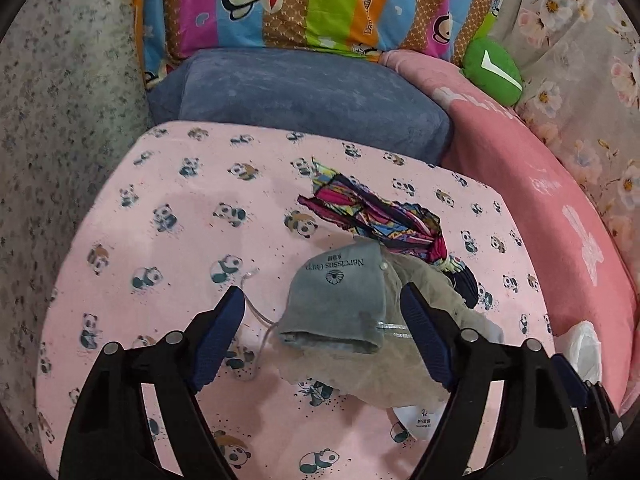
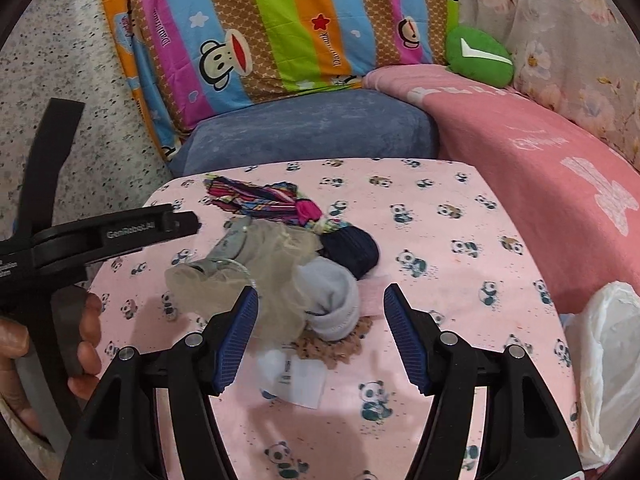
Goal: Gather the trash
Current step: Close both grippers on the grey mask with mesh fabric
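- Left gripper (image 1: 322, 312): jaws spread wide, gripping nothing, blue pads either side of the grey pouch (image 1: 340, 292) without pressing on it.
- Right gripper (image 2: 320, 308): jaws also apart and empty, hovering over the pale grey sock (image 2: 334, 300) with gaps on both sides.
- Person's hand (image 2: 86, 328) on the left gripper's black handle, seen in the right wrist view at the left edge of the pink panda-print cloth (image 1: 168, 240).
- Pile near the middle of that cloth: grey pouch printed "Narcissus", sheer beige netting (image 2: 276, 276) draped over it, thin clear cord (image 1: 256, 320) trailing toward the left jaw.
- Folded multicoloured umbrella (image 1: 380, 216) behind the pile, toward the cloth's far edge, touching the pouch.
- Dark navy sock (image 2: 354, 252) just beside the pale grey sock, on the umbrella's side.
- White label card (image 2: 300, 380) flat on the cloth, nearer the cloth's front edge than the pile, between the right gripper's jaws; brown speckled scrap (image 2: 338, 350) beside it under the sock.
- White plastic bag (image 2: 608, 360) off the right edge of the cloth, well apart from the pile.
- Beyond the far edge: blue cushion (image 1: 304, 92), striped monkey-print pillow (image 1: 280, 0), pink blanket (image 1: 520, 168), green plush (image 1: 494, 70).
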The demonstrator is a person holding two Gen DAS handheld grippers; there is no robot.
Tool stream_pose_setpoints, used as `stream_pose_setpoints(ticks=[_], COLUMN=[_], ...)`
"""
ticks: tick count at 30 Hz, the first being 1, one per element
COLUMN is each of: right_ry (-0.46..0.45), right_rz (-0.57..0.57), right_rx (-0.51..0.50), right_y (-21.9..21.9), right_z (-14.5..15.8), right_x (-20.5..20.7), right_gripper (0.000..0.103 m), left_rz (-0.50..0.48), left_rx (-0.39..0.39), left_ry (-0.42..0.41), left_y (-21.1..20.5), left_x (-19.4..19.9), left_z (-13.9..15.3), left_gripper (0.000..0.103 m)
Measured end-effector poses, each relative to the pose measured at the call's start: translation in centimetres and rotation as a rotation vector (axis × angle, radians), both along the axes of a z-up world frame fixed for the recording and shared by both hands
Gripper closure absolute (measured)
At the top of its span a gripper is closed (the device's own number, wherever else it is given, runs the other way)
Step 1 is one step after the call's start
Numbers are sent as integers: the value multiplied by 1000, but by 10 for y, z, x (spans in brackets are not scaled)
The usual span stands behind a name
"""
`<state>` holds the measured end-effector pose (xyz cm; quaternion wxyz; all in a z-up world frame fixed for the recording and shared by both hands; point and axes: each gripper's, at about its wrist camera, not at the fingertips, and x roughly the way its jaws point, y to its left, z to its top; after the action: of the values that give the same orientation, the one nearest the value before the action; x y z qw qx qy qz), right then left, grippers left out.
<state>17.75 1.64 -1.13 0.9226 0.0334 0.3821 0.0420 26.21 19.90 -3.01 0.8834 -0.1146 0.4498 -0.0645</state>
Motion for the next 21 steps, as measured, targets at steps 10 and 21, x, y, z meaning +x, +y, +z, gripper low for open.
stream_pose_setpoints(ticks=[10,21], right_ry=[93,79], right_rz=[98,93], right_rx=[9,94], right_y=[44,32], right_z=[-41,-26], right_x=[25,15], right_gripper=[68,101], left_rz=[-45,-22], left_rx=[-144,-131], left_ry=[111,2], left_y=[10,27], left_x=[13,-2], left_z=[-40,1], left_gripper=[81,100])
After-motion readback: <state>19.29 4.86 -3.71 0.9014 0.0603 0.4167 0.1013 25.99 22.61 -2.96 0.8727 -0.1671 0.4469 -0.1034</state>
